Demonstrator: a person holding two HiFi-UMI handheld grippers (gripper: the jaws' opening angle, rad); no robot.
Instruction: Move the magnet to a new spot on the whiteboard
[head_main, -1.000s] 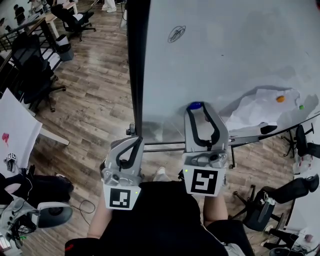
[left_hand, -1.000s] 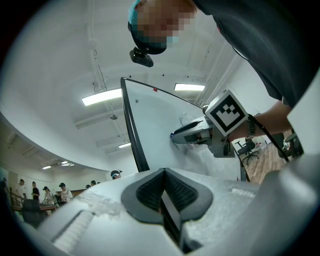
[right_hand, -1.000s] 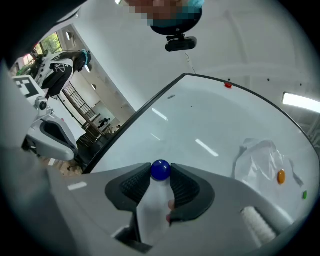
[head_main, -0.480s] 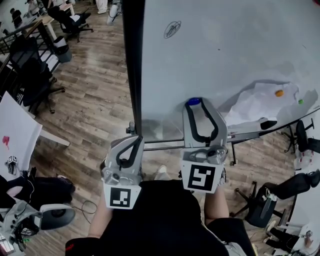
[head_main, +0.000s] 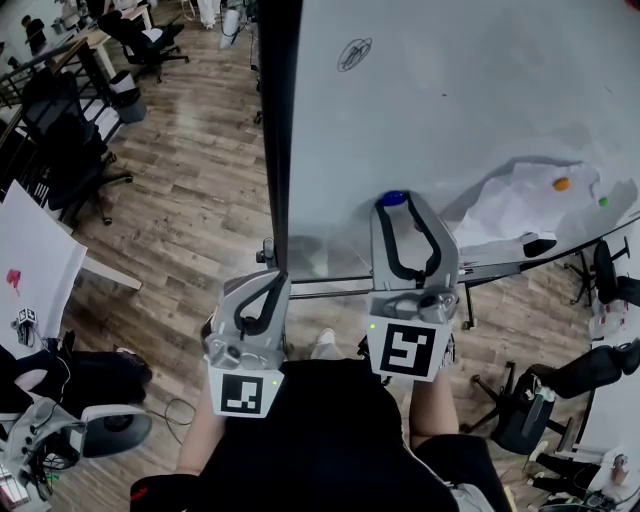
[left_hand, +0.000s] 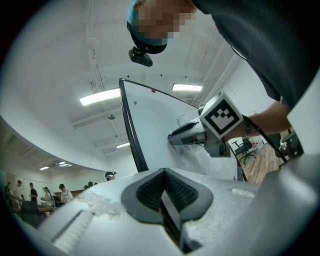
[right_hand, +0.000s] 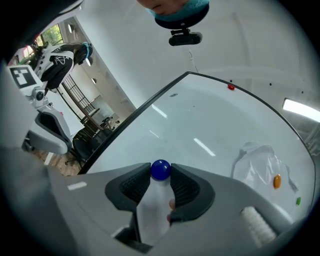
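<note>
The whiteboard (head_main: 450, 100) stands straight ahead, and a round blue magnet (head_main: 392, 198) sits against its lower part. My right gripper (head_main: 395, 204) reaches to the board with the magnet caught between its two fingertips. In the right gripper view the blue magnet (right_hand: 160, 170) is wedged between both pads, in front of the whiteboard (right_hand: 200, 125). My left gripper (head_main: 268, 281) hangs back below the board's black left edge, jaws together with nothing in them. The left gripper view shows its pads (left_hand: 162, 187) closed.
An orange magnet (head_main: 562, 184), a green magnet (head_main: 602, 201) and a crumpled white sheet (head_main: 510, 205) are at the board's right. A dark eraser (head_main: 540, 245) lies on the tray. A scribble (head_main: 355, 53) marks the board higher up. Office chairs (head_main: 60, 140) stand on the wooden floor at left.
Only the head view has shifted a little. The right gripper stays on the blue magnet at the same spot on the board, and the left gripper has not moved.
</note>
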